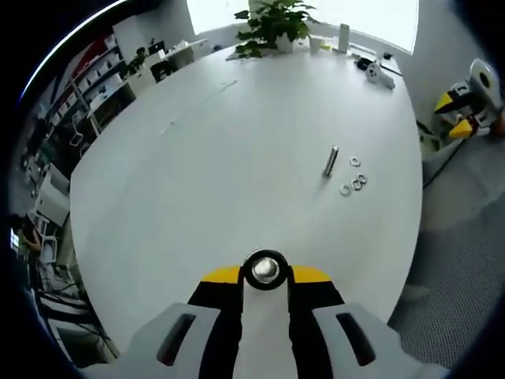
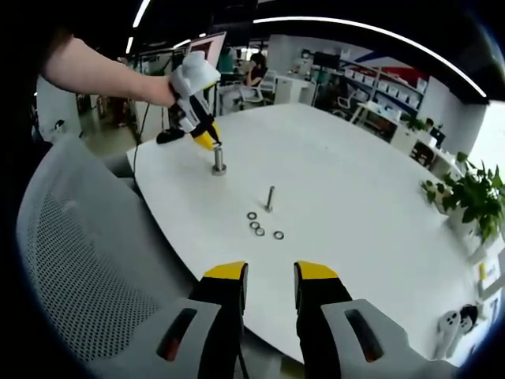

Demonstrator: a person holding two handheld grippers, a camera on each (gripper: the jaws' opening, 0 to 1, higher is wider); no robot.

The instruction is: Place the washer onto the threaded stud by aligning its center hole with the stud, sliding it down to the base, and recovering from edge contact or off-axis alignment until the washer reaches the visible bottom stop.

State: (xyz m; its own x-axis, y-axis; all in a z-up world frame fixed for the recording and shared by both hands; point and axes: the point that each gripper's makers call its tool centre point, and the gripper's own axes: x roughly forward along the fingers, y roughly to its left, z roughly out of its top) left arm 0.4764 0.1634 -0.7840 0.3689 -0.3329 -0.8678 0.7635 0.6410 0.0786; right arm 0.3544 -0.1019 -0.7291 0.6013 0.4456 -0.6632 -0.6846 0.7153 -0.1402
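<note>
Left gripper (image 2: 211,144) closed on a stud (image 2: 218,161) standing upright on the white table (image 2: 355,205), right gripper (image 2: 271,278) narrowly open and holding nothing, four washers (image 2: 260,226) lying flat beside what seems a second, loose stud (image 2: 270,198) mid-table.

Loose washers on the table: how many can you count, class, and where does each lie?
4 washers, all beside the upright stud: one, a touching pair, and one apart. None seems hidden.

We see an open office: a white counter (image 2: 355,197), a mesh chair (image 2: 71,260) at lower left, desks (image 2: 371,99) and shelves (image 1: 95,87) behind, a potted plant (image 1: 272,24) at top.
</note>
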